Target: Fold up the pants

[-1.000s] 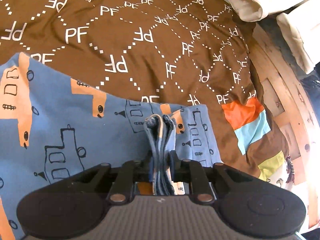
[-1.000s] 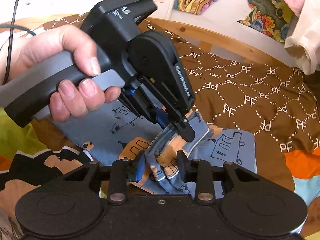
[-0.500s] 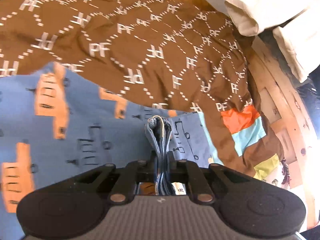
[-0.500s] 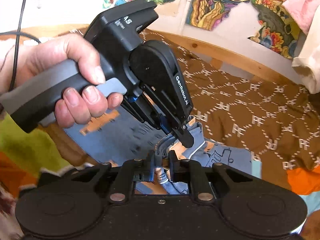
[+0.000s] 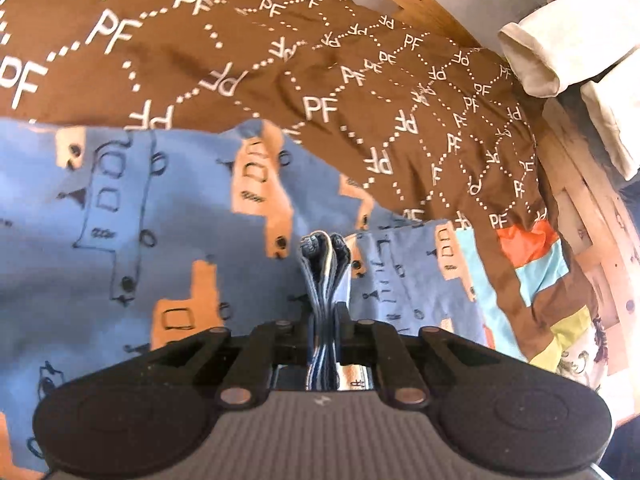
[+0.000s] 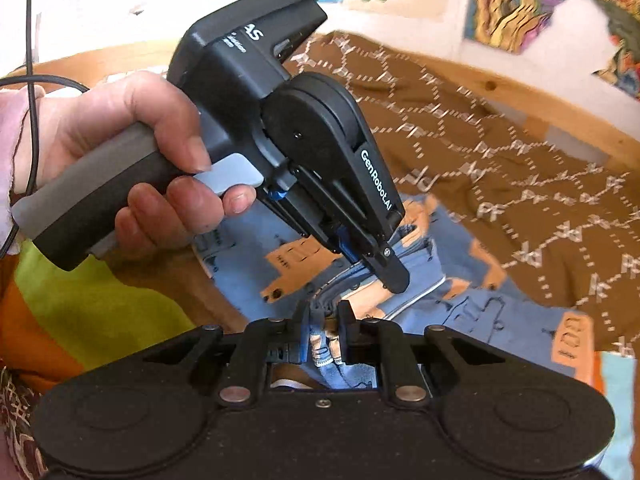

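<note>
The pants are blue with orange and outlined truck prints and lie on a brown bedspread. My left gripper is shut on a bunched stack of the pants' edge, which sticks up between its jaws. My right gripper is shut on another bunched edge of the pants. The left gripper also shows in the right wrist view, held in a hand just beyond my right gripper, its tips down in the same bundle of cloth.
A wooden bed frame runs along the right side. Cream folded cloth hangs at the upper right. Colourful patchwork bedding lies at the left. Posters hang on the wall behind the bed.
Both grippers have lifted with the pants' edges. My right gripper has closed tighter on the cloth. More of the blue fabric has come into the left wrist view.
</note>
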`<state>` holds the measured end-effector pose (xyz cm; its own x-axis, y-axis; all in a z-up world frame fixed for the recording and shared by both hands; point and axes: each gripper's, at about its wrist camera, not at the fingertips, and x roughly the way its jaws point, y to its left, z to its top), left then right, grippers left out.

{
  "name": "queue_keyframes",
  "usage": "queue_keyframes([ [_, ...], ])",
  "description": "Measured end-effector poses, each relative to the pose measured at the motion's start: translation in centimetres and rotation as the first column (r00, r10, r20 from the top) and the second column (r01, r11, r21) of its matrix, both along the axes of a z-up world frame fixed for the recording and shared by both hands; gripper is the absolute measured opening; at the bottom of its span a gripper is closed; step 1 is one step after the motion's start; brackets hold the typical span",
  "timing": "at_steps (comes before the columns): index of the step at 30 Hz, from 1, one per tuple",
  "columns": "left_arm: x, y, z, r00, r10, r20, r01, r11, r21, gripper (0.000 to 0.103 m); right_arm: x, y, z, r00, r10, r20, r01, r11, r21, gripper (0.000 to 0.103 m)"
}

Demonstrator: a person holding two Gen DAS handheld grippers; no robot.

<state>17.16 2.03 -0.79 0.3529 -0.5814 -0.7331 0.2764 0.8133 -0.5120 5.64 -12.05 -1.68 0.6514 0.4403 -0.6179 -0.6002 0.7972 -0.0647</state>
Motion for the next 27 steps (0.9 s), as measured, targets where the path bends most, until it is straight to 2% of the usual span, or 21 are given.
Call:
queue_keyframes([
  [3, 0.1, 0.9, -0.3, 1.0, 0.016, 0.005, -0.016, 0.999, 0.03, 0.036, 0.2, 0.3, -0.7, 0.999, 0.021, -0.044, -0.022, 1.0, -0.007, 0.027],
  [5, 0.2, 1.3, 0.0, 1.0, 0.026, 0.015, -0.026, 0.999, 0.031, 0.043, -0.2, -0.2, -0.3, 0.999, 0.029, -0.037, -0.029, 1.0, 0.003, 0.047],
  [7, 0.0, 1.3, 0.3, 0.999, 0.032, 0.032, -0.033, 0.999, 0.036, 0.06, -0.8, -1.5, 0.6, 1.0, 0.01, 0.011, -0.01, 1.0, -0.015, 0.058],
  [9, -0.2, 0.8, 0.3, 0.998, 0.029, 0.051, -0.032, 0.998, 0.055, 0.062, -0.8, -3.2, 1.5, 0.992, -0.074, 0.098, 0.08, 0.995, -0.063, 0.064],
  [11, -0.4, 0.1, 0.0, 0.997, 0.031, 0.071, -0.038, 0.995, 0.092, 0.062, 0.3, -5.4, 1.9, 0.965, -0.186, 0.184, 0.213, 0.967, -0.14, 0.084],
  [13, -0.8, -0.5, -0.1, 0.994, 0.039, 0.106, -0.052, 0.99, 0.128, 0.062, 2.1, -7.3, 1.8, 0.942, -0.257, 0.218, 0.298, 0.936, -0.185, 0.085],
  [15, -1.2, -1.0, -0.2, 0.99, 0.047, 0.131, -0.068, 0.986, 0.154, 0.062, 4.6, -9.0, 1.1, 0.922, -0.293, 0.253, 0.346, 0.918, -0.194, 0.085],
  [17, -1.5, -1.5, -0.3, 0.987, 0.05, 0.153, -0.079, 0.98, 0.185, 0.061, 7.0, -9.9, -0.1, 0.925, -0.297, 0.238, 0.35, 0.91, -0.221, 0.085],
  [19, -1.7, -1.7, -0.3, 0.984, 0.046, 0.17, -0.082, 0.973, 0.214, 0.056, 9.3, -10.3, -2.1, 0.931, -0.299, 0.209, 0.352, 0.887, -0.299, 0.085],
  [20, -1.7, -1.6, -0.3, 0.984, 0.048, 0.173, -0.086, 0.971, 0.222, 0.055, 10.2, -10.9, -3.0, 0.928, -0.313, 0.202, 0.366, 0.871, -0.329, 0.09],
  [21, -1.8, -1.5, -0.3, 0.983, 0.052, 0.173, -0.091, 0.97, 0.224, 0.055, 10.6, -11.7, -3.2, 0.924, -0.332, 0.19, 0.376, 0.879, -0.295, 0.093],
  [24, -2.1, -1.0, 0.3, 0.985, 0.073, 0.156, -0.108, 0.966, 0.233, 0.055, 10.1, -12.6, -2.3, 0.894, -0.399, 0.204, 0.443, 0.858, -0.262, 0.092],
  [26, -2.9, -0.3, 1.0, 0.985, 0.107, 0.138, -0.138, 0.96, 0.242, 0.063, 8.6, -12.2, -0.9, 0.889, -0.402, 0.22, 0.448, 0.865, -0.226, 0.093],
  [27, -3.6, 0.1, 1.4, 0.982, 0.128, 0.136, -0.158, 0.957, 0.245, 0.073, 7.5, -11.9, -0.2, 0.899, -0.386, 0.206, 0.423, 0.887, -0.186, 0.094],
])
